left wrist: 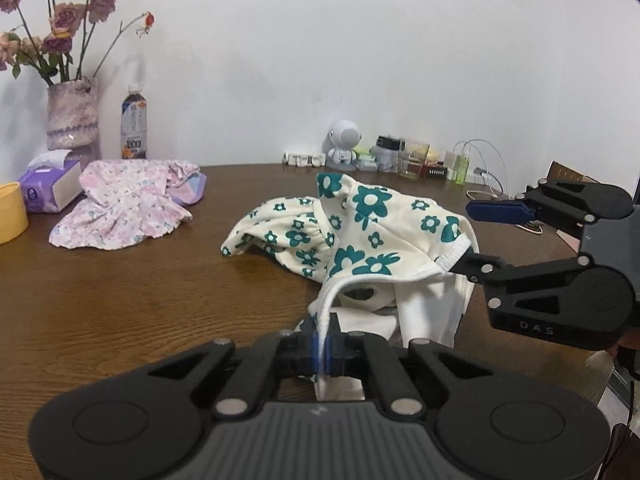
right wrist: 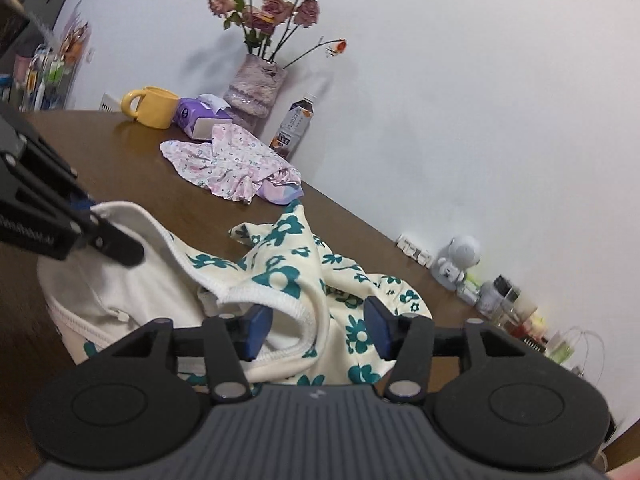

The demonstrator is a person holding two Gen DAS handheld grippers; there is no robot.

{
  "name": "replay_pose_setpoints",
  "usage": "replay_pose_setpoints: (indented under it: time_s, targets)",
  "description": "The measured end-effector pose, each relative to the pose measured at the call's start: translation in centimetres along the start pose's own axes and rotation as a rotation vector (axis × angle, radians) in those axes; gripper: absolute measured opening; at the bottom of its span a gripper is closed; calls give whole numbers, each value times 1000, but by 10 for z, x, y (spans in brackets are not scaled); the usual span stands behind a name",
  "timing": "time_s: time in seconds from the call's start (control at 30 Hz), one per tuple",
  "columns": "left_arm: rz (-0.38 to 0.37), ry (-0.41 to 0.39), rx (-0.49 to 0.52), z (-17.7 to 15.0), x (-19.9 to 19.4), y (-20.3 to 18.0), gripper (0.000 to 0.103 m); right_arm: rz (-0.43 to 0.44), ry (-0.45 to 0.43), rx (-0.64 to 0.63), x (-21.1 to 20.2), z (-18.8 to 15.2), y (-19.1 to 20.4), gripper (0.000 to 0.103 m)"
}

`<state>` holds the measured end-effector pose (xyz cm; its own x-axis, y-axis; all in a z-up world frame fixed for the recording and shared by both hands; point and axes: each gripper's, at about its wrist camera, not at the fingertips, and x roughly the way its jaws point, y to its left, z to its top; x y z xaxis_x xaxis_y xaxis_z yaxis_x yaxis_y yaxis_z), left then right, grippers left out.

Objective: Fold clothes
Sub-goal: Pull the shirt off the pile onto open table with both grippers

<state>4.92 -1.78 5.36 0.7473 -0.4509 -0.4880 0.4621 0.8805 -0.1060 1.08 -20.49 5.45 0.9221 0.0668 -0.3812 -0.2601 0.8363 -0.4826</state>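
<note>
A cream garment with teal flowers [left wrist: 360,224] lies crumpled on the brown table [left wrist: 120,300]; it also shows in the right wrist view [right wrist: 288,280]. My left gripper [left wrist: 322,350] is shut on the garment's white hem edge and holds it up near the table front. My right gripper [right wrist: 316,330] is open, its blue pads on either side of the garment's hemmed edge. In the left wrist view the right gripper [left wrist: 476,236] stands at the right with one finger under the cloth. A pink floral garment [left wrist: 124,204] lies at the back left.
A vase of dried roses [left wrist: 72,116], a drink bottle [left wrist: 134,124], a purple tissue pack [left wrist: 48,186] and a yellow mug [left wrist: 12,212] stand at the back left. A white toy robot [left wrist: 344,144], jars and cables line the back wall.
</note>
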Motion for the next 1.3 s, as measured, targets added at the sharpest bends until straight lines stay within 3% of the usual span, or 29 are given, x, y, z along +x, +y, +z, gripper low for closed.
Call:
replay_pose_setpoints:
  time_s: [0.2,0.37,0.63,0.73,0.83,0.93,1.13,1.3]
  targets:
    - [-6,-51,52,-8,-14,5,3,18,-27,-25,1,3,9,52]
    - [40,-54,134,-7,-20,4,3,-6,-45,-109,4,4,24,48]
    - [161,-92,299,-2,-36,-6,2,-135,-133,-415,2,6,71,45]
    - [234,-125,350,1,-43,-9,2,-191,-158,-534,5,7,89,36]
    - [281,-138,377,5,-48,-7,2,-164,-129,-589,12,12,99,10]
    - [308,-120,368,6,-49,-1,3,-92,-105,-518,15,26,94,5]
    - [333,-56,259,-11,-47,12,12,158,-14,-11,26,68,36,3]
    - [297,-2,131,-27,-51,24,24,298,36,264,36,60,12,4]
